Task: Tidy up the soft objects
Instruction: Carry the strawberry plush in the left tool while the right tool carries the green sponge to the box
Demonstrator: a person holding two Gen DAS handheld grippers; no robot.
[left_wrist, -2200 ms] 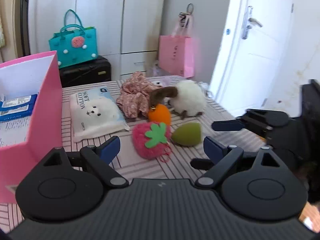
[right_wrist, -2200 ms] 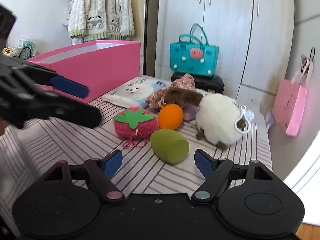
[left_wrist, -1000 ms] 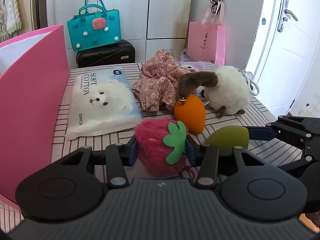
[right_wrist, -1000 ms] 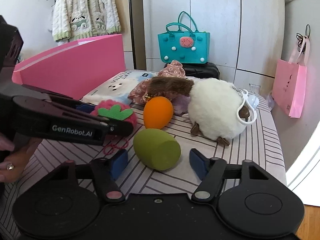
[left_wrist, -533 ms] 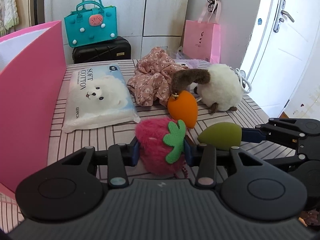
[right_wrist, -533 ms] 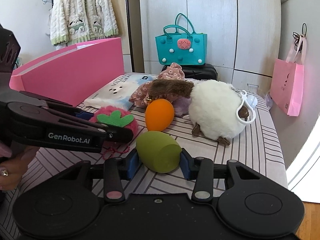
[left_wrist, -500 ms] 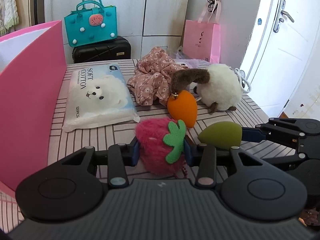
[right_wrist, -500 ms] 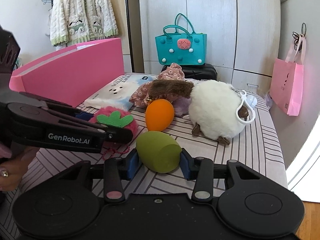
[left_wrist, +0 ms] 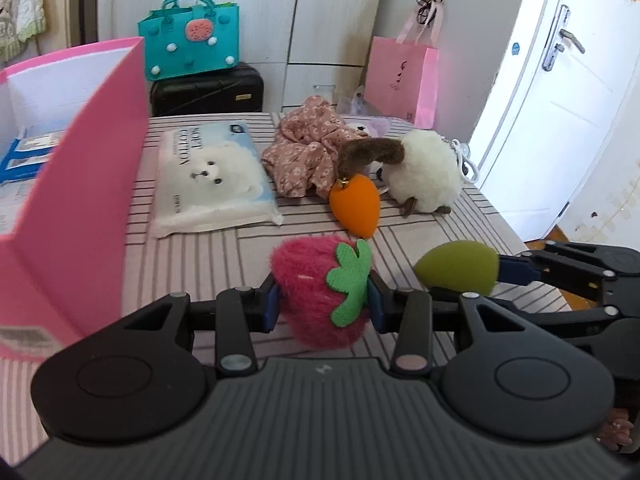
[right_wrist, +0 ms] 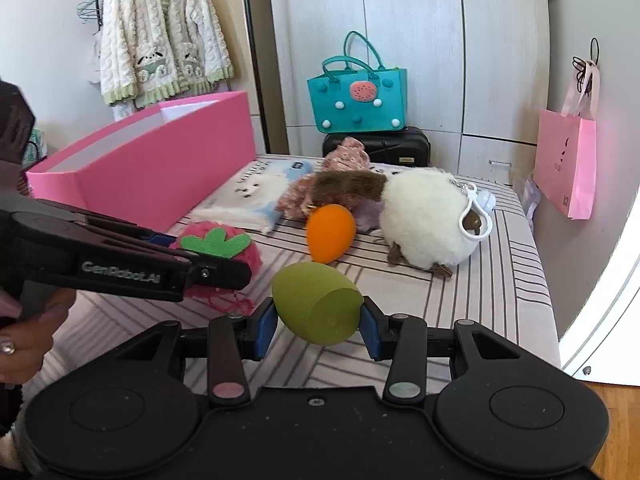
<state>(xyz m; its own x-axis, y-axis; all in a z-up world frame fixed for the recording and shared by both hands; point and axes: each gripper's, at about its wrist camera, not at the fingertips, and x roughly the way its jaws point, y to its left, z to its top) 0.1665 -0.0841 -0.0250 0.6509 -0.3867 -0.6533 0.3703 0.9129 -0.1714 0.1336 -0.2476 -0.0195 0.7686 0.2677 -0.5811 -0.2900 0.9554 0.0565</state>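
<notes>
The left gripper [left_wrist: 322, 306] has its blue pads clamped on both sides of the fuzzy pink strawberry plush [left_wrist: 320, 292], which sits above the striped table [left_wrist: 192, 264] near its front edge. Just to the right, the right gripper [right_wrist: 318, 326] is clamped on the olive green sponge egg [right_wrist: 316, 304], also off the table surface near the front. A hand [right_wrist: 24, 344] grips the left tool's handle at the left edge of the right wrist view. Farther in, toward the table's middle, the orange sponge egg [left_wrist: 356, 208] lies touching a white fluffy plush [left_wrist: 424, 180] with a brown tail. Beside them lie a crumpled pink floral cloth [left_wrist: 308, 160] and a soft cotton pack [left_wrist: 212, 180]. Along the left edge of the table stands the open pink box [left_wrist: 80, 184]. Beyond the far edge, a teal bag [left_wrist: 192, 40] rests on a black case [left_wrist: 208, 90]
</notes>
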